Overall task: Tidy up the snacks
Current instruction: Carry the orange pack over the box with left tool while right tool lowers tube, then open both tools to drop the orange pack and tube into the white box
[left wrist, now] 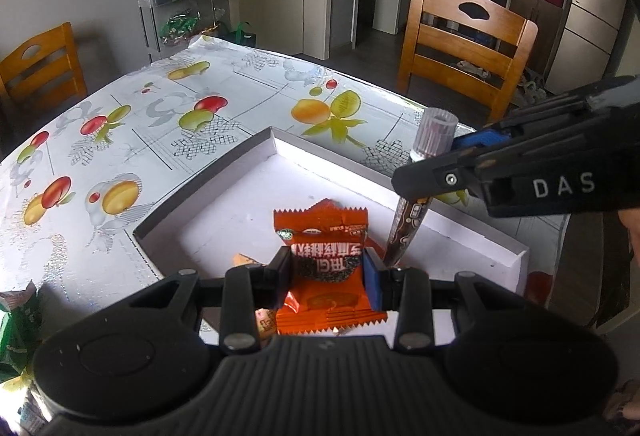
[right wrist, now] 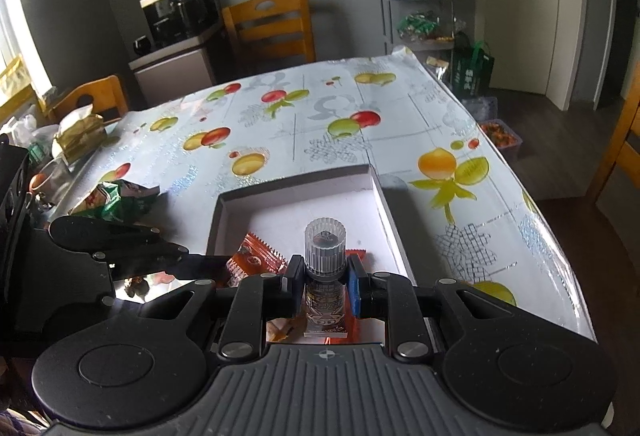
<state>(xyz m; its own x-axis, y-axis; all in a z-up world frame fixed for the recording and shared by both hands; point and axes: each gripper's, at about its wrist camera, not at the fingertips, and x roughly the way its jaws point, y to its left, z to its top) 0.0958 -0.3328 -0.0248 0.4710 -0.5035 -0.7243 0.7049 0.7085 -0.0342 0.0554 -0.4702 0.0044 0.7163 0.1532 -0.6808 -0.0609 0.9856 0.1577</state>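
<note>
My left gripper [left wrist: 326,276] is shut on an orange snack packet [left wrist: 326,236] and holds it over the near part of a shallow white box [left wrist: 224,171]. My right gripper [right wrist: 323,286] is shut on a brown squeeze tube with a clear ribbed cap [right wrist: 325,242]; the tube [left wrist: 408,224] stands upright with its lower end in the box, just right of the orange packet. The right gripper [left wrist: 424,179] enters the left wrist view from the right. More orange packets [right wrist: 256,260] lie in the box [right wrist: 384,203] below the grippers.
Green snack bags [right wrist: 116,197] lie on the fruit-print tablecloth [right wrist: 320,123] left of the box, also at the left wrist view's edge [left wrist: 18,328]. A tissue pack [right wrist: 78,131] and a cup sit at the table's far left. Wooden chairs [left wrist: 464,47] surround the table.
</note>
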